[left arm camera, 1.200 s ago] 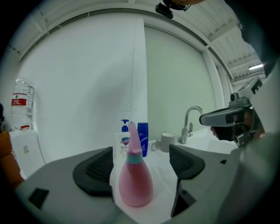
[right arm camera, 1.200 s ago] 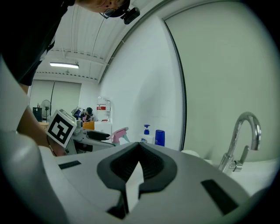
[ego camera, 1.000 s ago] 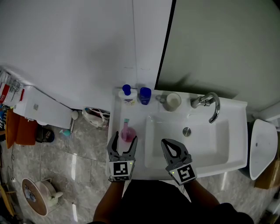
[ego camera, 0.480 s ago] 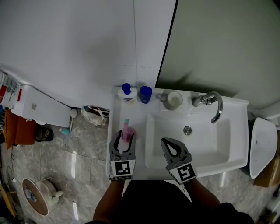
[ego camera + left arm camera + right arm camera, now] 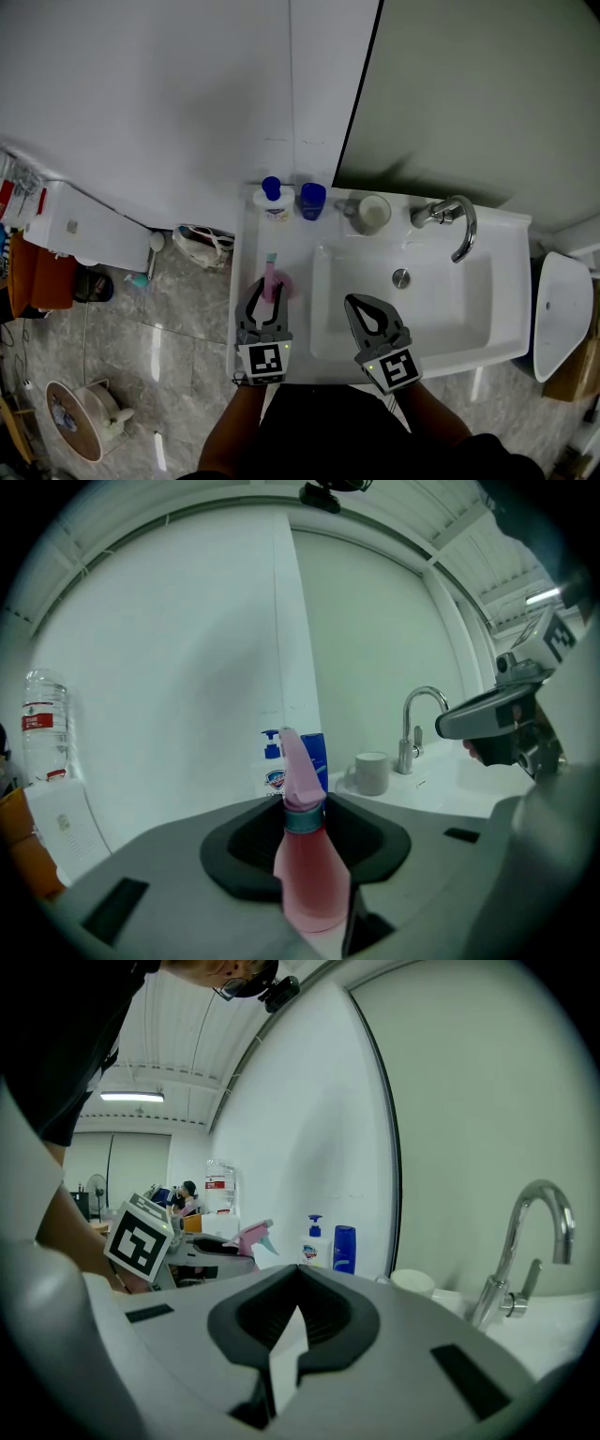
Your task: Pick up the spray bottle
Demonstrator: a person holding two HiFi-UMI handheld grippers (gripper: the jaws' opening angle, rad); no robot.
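From the head view, the white sink (image 5: pixel 511 281) is below. The pink spray bottle (image 5: pixel 273 281) stands on the flat left side of the sink, beside the bowl part. The left gripper (image 5: pixel 268 292) reaches at it from the near edge. Its jaws have just been closing, and the spray bottle is between them. The right gripper (image 5: pixel 351 303) is held over the near part of the bowl, well apart from the bottle. Its jaws are together. At the back of the sink stand a soap bottle (image 5: pixel 271 200), a blue cup (image 5: pixel 311 202) and a white cup (image 5: pixel 371 216) in a row. The tap (image 5: pixel 457 230) is to their right.

In the left gripper view, the spray bottle (image 5: pixel 309 874) stands upright. The two jaws of the left gripper (image 5: pixel 305 808) squeeze its pink body from both sides. Its spray head pokes up above them. The right gripper (image 5: pixel 492 719) shows off to the right.

In the right gripper view, the jaws of the right gripper (image 5: pixel 298 1274) are pressed together, with only a thin crack of light between them. Far to the left, the pink top of the spray bottle (image 5: pixel 251 1235) sticks up from the left gripper (image 5: pixel 217 1245).
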